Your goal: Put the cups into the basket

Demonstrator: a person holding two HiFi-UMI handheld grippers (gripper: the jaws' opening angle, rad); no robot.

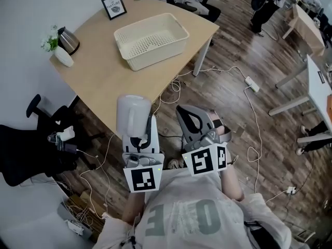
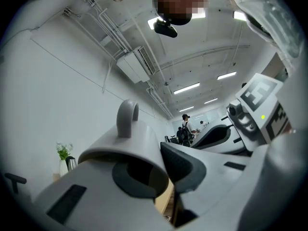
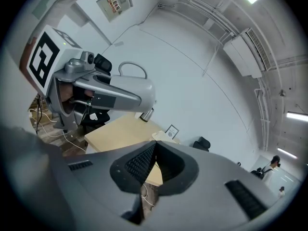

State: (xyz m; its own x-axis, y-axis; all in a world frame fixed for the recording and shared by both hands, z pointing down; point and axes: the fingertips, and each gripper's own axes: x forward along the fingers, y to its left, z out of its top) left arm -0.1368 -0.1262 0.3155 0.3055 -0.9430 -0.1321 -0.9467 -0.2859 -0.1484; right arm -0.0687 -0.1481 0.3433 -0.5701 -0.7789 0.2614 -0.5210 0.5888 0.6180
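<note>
A white cup point(image 1: 133, 114) with a loop handle is clamped in my left gripper point(image 1: 138, 137), just off the near edge of the wooden table point(image 1: 98, 77) and above the floor. In the left gripper view the cup point(image 2: 129, 141) lies mouth toward the camera, its wall pinched between the jaws of the left gripper point(image 2: 161, 171). My right gripper point(image 1: 187, 115) hangs beside it, shut with nothing in it; its pads point(image 3: 139, 163) meet. The cream perforated basket point(image 1: 136, 60) stands on the far part of the table and looks empty. From the right gripper view the cup point(image 3: 138, 89) and basket point(image 3: 165, 136) also show.
A metal kettle point(image 1: 67, 39), a white vase with flowers point(image 1: 62, 56) and a small picture frame point(image 1: 113, 5) stand along the table's far-left edge. A black office chair point(image 1: 28, 152) is at the left. Cables point(image 1: 249, 113) trail over the wooden floor. More desks stand at the right.
</note>
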